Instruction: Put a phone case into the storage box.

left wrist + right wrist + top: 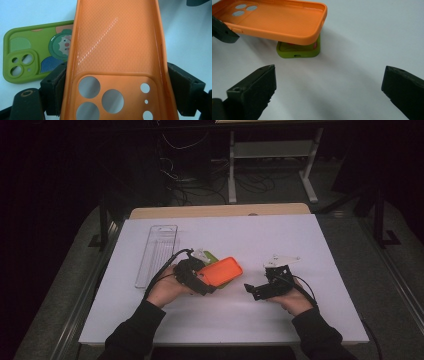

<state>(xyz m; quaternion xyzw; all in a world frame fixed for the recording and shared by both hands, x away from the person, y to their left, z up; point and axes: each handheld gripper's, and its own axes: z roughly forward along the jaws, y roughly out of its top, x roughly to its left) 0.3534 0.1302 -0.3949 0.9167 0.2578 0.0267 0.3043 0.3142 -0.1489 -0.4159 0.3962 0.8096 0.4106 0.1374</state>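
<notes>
The orange phone case (224,271) is the thing in hand: the left gripper (204,285) has its two black jaws pressed against the case's long sides near the camera-hole end, and holds it above the white table (300,245) with its hollow inside facing up. In the left gripper view the orange case (117,50) runs away from the jaws, its three large round holes and smaller ones nearest the camera. Under the orange case, and partly covered by it, a green phone case (211,256) lies flat on the table; in the left gripper view the green case (35,57) shows its camera bump and a cartoon print, and sits to the left of the orange case. The right gripper view shows the orange case (279,20) raised clear of the table with the green case (298,51) below its far end. The right gripper (256,291) rests to the right of the orange case, apart from it, jaws spread wide and holding nothing. A clear plastic tray (157,252) lies left of the orange case.
</notes>
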